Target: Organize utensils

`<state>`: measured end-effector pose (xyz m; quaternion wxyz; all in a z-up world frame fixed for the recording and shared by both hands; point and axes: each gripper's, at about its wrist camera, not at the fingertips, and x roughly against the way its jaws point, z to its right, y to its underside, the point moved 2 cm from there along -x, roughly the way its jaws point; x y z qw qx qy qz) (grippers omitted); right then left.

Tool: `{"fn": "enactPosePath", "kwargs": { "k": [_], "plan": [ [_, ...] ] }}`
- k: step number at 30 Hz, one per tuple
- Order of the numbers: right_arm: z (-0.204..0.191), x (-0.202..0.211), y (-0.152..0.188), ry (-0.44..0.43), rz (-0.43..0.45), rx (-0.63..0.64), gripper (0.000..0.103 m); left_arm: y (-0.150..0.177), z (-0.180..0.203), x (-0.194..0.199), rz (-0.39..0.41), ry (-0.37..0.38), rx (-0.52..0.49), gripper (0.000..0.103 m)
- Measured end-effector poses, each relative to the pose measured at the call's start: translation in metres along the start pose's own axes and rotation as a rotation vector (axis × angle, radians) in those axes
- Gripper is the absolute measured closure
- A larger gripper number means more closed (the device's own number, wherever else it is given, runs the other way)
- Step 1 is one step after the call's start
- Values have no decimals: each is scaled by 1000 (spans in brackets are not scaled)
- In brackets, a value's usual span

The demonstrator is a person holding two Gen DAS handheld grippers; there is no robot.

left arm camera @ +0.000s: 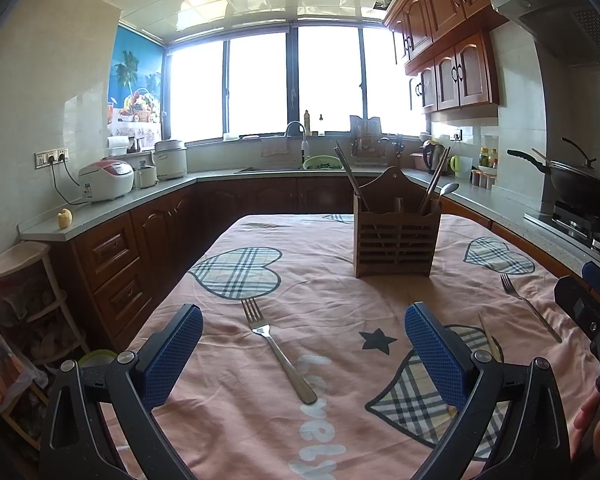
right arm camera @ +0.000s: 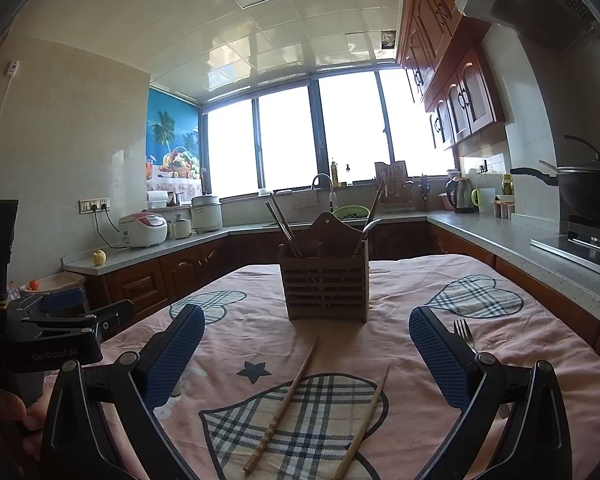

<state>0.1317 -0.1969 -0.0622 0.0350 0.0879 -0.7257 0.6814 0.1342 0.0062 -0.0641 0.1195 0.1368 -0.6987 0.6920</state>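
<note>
Both jaws released, nothing held.
We risk skating the fork (left arm camera: 278, 354) or chopsticks (right arm camera: 284, 404) across the bench cloth (left arm camera: 340, 304), missing the caddy (left arm camera: 396, 236).

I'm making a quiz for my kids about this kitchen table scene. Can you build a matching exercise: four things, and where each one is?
Things
1. wooden utensil holder
2. pair of chopsticks
3. spoon
4. near fork

Places
A. lying between the left hand-held gripper's open fingers
B. standing in the holder's right side
C. upright at the middle of the tablecloth
D. lying on a plaid heart in front of the right hand-held gripper

Pairs: 1-C, 2-D, 3-B, 4-A
</note>
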Motion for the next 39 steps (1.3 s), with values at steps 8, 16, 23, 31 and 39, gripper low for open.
{"fn": "enactPosePath", "kwargs": {
  "k": [8, 16, 23, 31, 39],
  "plan": [
    [-1, 0, 0, 0, -1, -1, 0, -1, 4, 1, 1, 3, -3, 1],
    [-1, 0, 0, -1, -3, -2, 0, -1, 5, 2, 2, 4, -2, 1],
    [0, -2, -2, -4, -13, -15, 0, -3, 7, 2, -2, 8, -1, 1],
    [4, -6, -3, -8, -26, -29, 0, -5, 11, 0, -12, 8, 2, 1],
    [10, -14, -3, -11, -50, -46, 0, -9, 15, -5, -20, 18, 11, 1]
  ]
}}
